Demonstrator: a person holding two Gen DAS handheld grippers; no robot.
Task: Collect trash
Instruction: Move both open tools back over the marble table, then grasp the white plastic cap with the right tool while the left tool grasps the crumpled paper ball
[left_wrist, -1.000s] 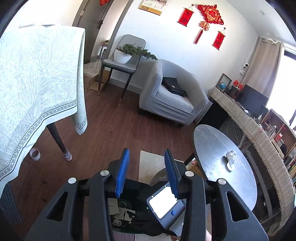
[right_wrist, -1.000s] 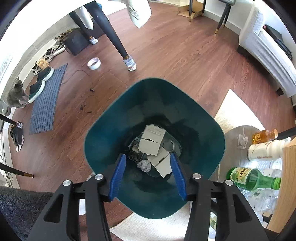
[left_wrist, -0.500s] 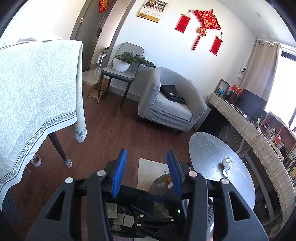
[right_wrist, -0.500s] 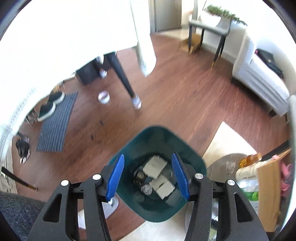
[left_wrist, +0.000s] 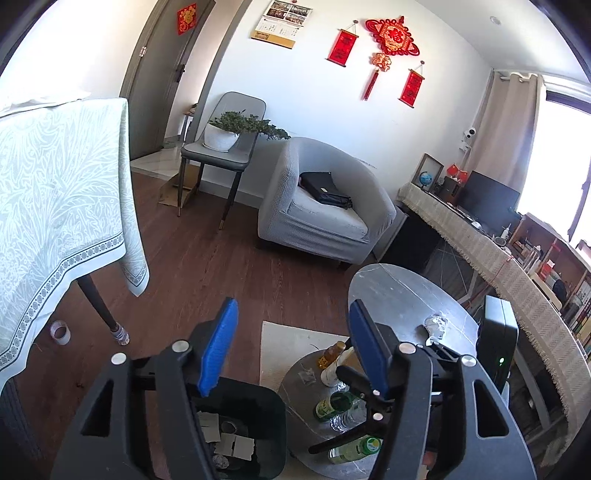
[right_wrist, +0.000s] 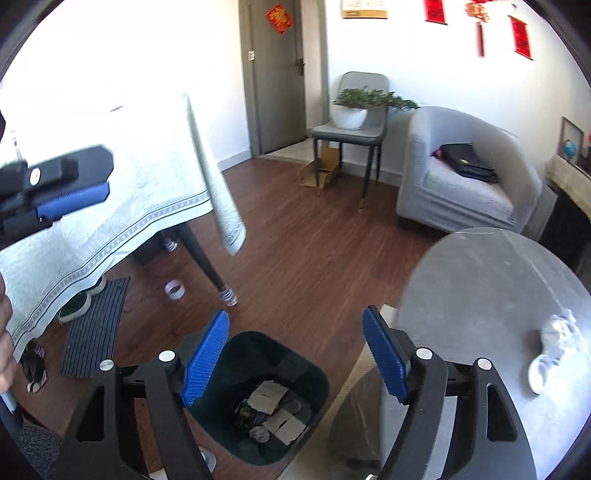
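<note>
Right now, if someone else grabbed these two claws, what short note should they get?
Left claw: open, empty, jaws just opened wider.
Right claw: open, empty, jaws just opened wider, above the dark teal plastic bin.
Done: cardboard scraps and crumpled bits lie in the bin.
Left: crumpled white wrapper on the round grey stone table; bottles sit on the lower round shelf.

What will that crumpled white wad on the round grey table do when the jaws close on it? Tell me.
The crumpled wad looks like tissue or wrap, so it will probably squash rather than resist. It seems light and may skid on the smooth round table. Being irregular, it is unlikely to roll.
</note>
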